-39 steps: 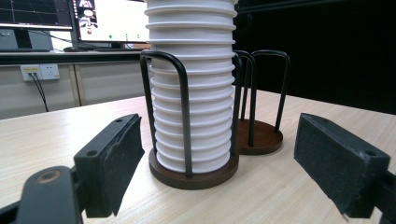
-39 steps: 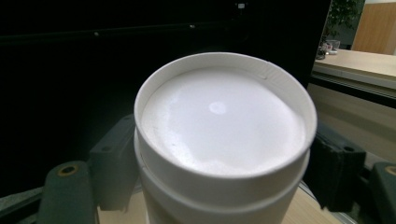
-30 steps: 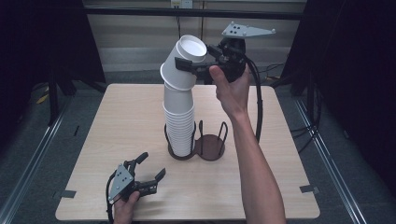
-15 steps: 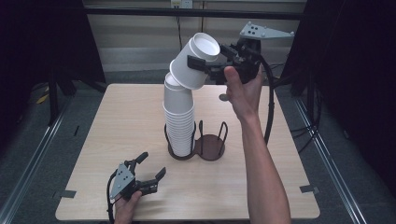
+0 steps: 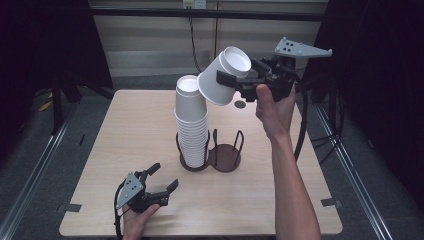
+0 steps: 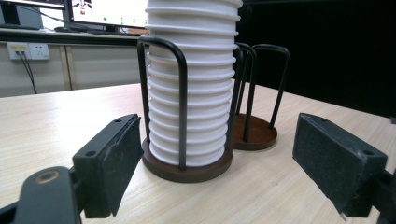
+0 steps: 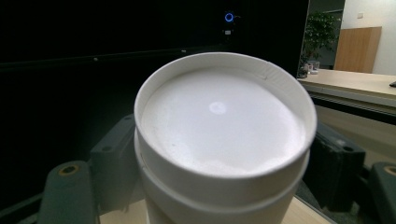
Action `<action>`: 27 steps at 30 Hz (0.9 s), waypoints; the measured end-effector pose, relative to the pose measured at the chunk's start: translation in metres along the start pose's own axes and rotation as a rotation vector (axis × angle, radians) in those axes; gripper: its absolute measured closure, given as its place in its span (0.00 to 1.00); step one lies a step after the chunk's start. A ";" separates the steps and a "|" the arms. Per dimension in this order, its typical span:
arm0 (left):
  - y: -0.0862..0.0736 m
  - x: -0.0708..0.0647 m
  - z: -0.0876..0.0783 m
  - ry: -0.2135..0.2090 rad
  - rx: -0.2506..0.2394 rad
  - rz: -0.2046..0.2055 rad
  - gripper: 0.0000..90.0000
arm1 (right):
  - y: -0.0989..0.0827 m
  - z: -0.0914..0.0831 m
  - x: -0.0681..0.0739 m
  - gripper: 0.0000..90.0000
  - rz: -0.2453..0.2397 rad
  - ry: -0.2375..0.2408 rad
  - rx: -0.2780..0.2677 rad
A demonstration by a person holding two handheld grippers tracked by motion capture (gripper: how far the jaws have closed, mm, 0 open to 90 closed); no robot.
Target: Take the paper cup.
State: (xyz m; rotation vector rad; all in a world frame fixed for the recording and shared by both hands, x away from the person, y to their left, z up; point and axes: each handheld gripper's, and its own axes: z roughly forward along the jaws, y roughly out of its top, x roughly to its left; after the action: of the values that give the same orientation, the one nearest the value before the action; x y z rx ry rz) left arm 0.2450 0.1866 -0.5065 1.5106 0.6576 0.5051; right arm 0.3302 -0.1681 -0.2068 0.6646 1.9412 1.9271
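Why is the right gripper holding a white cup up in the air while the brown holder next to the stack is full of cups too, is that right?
Not quite. The high view shows the second holder ring beside the stack is empty. The right gripper does hold a white cup in the air.

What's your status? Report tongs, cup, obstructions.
Left tongs open, empty, near table edge. Right tongs shut on paper cup, tilted, high beside cup stack top. Cup holder second slot free; nothing in the way.
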 end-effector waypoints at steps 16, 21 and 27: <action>0.014 -0.007 0.005 -0.068 0.016 0.030 0.18 | -0.046 -0.025 -0.002 0.26 0.034 -0.019 0.017; 0.019 -0.008 0.009 -0.093 0.024 0.044 0.17 | -0.061 -0.031 -0.001 0.26 0.045 -0.019 0.020; 0.026 -0.009 0.012 -0.116 0.020 0.055 0.18 | -0.078 -0.032 0.003 0.26 0.052 -0.018 0.029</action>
State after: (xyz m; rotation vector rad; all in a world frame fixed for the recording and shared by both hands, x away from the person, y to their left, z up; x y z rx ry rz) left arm 0.2484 0.1722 -0.4803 1.5679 0.5329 0.4503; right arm 0.3030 -0.1919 -0.2827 0.7453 1.9628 1.9205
